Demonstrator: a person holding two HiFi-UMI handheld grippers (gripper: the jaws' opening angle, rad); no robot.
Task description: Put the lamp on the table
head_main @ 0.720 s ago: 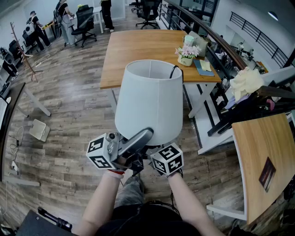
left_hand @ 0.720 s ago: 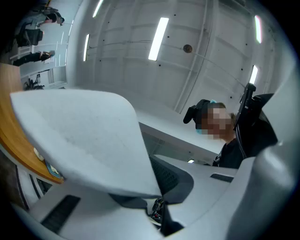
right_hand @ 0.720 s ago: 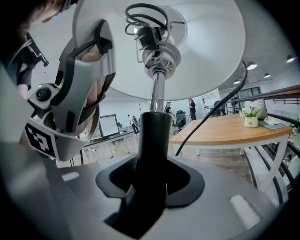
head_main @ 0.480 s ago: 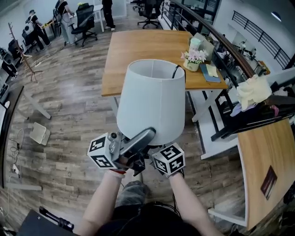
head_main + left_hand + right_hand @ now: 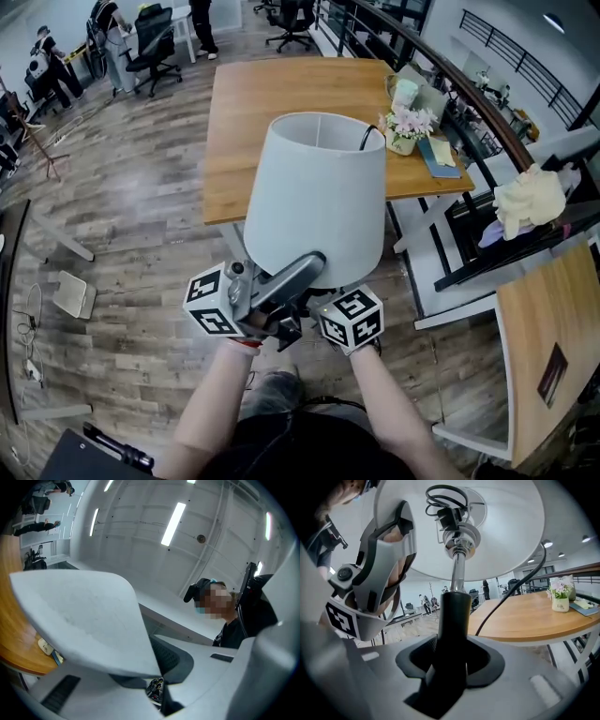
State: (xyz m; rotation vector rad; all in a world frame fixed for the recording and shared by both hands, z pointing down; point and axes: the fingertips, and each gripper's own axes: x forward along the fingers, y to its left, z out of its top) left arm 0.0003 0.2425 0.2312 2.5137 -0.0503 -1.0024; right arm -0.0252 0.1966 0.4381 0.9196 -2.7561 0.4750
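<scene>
The lamp's white shade fills the middle of the head view, upright, its top overlapping the front edge of the wooden table. My left gripper is shut on the shade's lower rim. In the left gripper view the shade runs down into the jaws of my left gripper. My right gripper is shut on the lamp's black stem under the shade. In the head view only its marker cube shows, beneath the rim. A black cable hangs from the lamp.
A pot of flowers and a blue notebook sit at the table's right edge. A black rack with a pale cloth and a second wooden table stand to the right. Office chairs and people are far back left.
The lamp and both grippers have come a little closer to the wooden table and shifted slightly right. Both grips look the same.
</scene>
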